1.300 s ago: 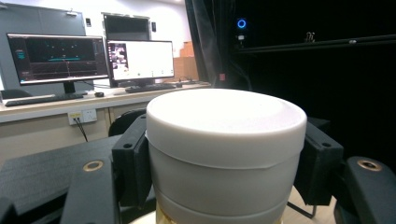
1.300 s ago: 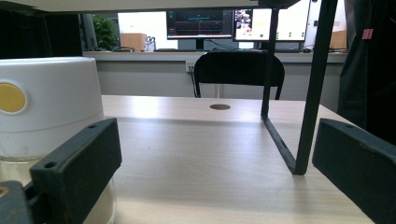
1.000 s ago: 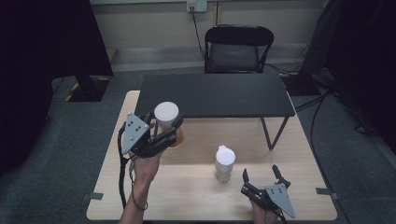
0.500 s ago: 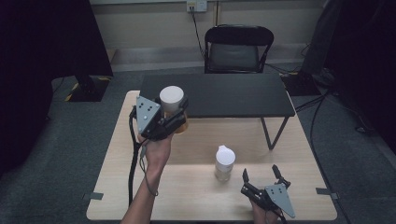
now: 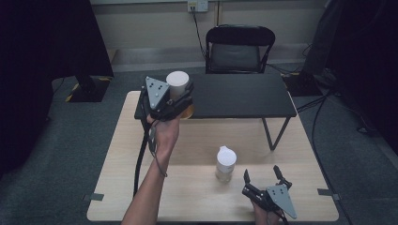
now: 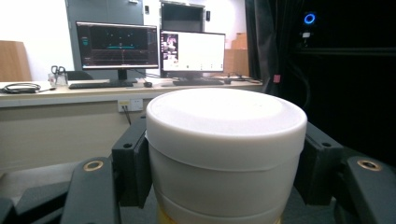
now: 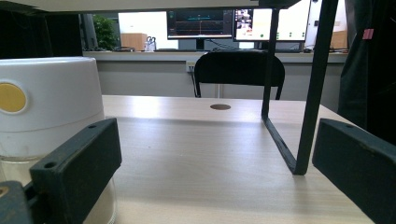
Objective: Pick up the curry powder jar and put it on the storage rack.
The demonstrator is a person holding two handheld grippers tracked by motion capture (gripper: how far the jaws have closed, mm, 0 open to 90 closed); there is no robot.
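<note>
1. My left hand-held gripper [image 5: 180, 101] is clenched on a white-lidded jar [image 5: 177, 84], which I hold up in the air over the far left part of the bench [image 5: 197, 211].
2. In the left gripper view the jar [image 6: 226, 154] sits squarely between my two black jaws, its wide white lid rising above them and both pads pressed against its sides.
3. A strip of yellow shows at the bottom of the jar, just below the white part.
4. In the high view the jar is upright, level with the near left edge of the black raised shelf [image 5: 234, 96] that stands on the far half of the bench.
5. My right hand-held gripper [image 5: 264, 176] rests at the near right of the bench, its jaws released and spread wide with nothing between them.
6. A second jar [image 5: 225, 164] with a white cap stands on the bench just to the left of that gripper and slightly farther away, apart from the jaws.
7. In the right gripper view this second jar [image 7: 46, 107] shows a round yellow spot on its white cap and clear glass below it, beyond my left jaw.
8. A black chair [image 5: 240, 49] stands beyond the far edge of the bench.
</note>
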